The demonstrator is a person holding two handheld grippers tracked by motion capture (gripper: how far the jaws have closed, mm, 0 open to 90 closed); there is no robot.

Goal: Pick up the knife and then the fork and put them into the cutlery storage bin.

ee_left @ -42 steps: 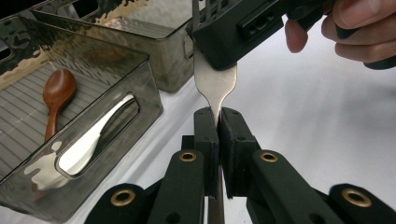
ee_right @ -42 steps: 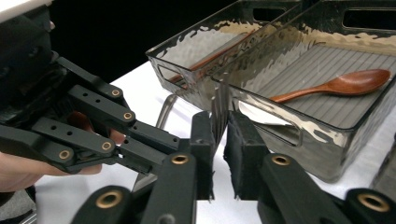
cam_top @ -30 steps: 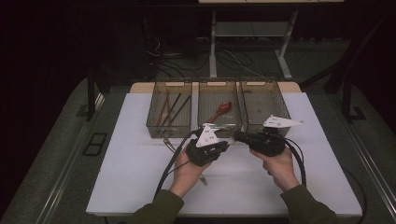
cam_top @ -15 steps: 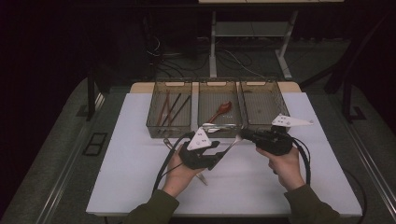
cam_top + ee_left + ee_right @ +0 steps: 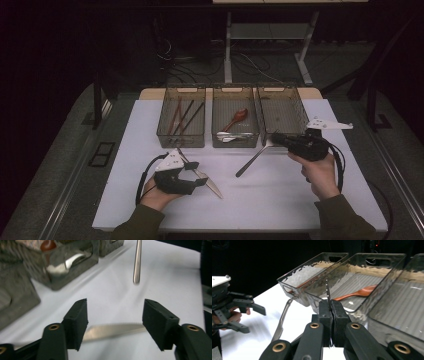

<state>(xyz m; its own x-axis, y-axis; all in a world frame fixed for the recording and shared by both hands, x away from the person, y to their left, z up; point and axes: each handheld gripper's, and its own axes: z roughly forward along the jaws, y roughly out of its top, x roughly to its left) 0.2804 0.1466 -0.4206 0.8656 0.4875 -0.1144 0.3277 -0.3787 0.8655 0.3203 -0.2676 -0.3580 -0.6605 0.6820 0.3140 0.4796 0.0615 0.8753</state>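
Observation:
A serrated table knife (image 5: 212, 186) (image 5: 112, 330) lies flat on the white table near its front edge. My left gripper (image 5: 197, 174) (image 5: 115, 312) hovers over the blade. Its jaws have just been opening and stand on either side of the blade without pressing it. My right gripper (image 5: 276, 138) (image 5: 331, 305) is shut on the thin head end of a long metal utensil (image 5: 252, 160) (image 5: 283, 318). The utensil's handle slopes down and left toward the table, and its tip (image 5: 137, 262) hangs beyond the left jaws.
Three clear trays stand in a row at the back. The left tray (image 5: 181, 141) holds chopsticks (image 5: 182, 115). The middle tray (image 5: 235, 144) holds a wooden spoon (image 5: 237, 117) (image 5: 359, 293) and a metal spoon (image 5: 232, 135). The right tray (image 5: 282, 100) sits just beyond my right gripper.
My left gripper has left the spot beside the right gripper, moved left and toward the front edge over the knife, and opened. The right gripper has shifted slightly right, still gripping the utensil.

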